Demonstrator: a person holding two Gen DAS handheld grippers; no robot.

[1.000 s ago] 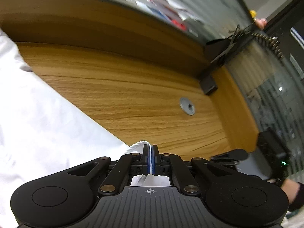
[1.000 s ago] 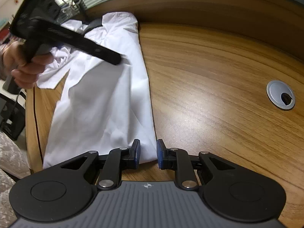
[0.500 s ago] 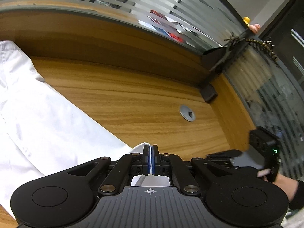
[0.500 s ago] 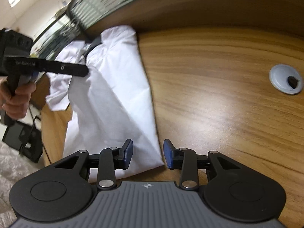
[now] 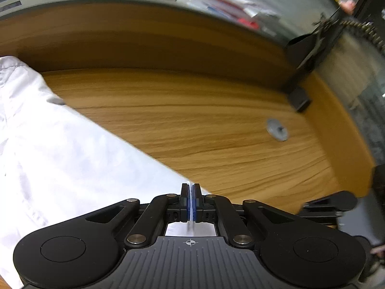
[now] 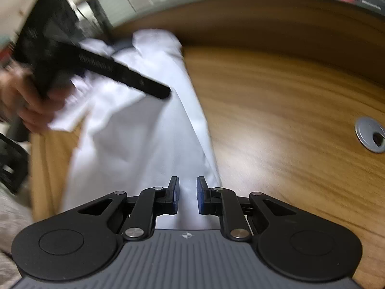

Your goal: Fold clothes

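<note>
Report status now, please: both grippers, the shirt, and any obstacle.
Left gripper shut on white shirt edge. Right gripper just closing, jaws still apart, shirt corner between them. Wooden desk beside shirt bare except cable grommet.

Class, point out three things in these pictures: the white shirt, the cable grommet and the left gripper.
white shirt [image 6: 149, 144], right wrist view, flat middle of cloth.
cable grommet [image 6: 370, 134], right wrist view, grey rim.
left gripper [image 5: 190, 190], left wrist view, between the fingertips.
</note>
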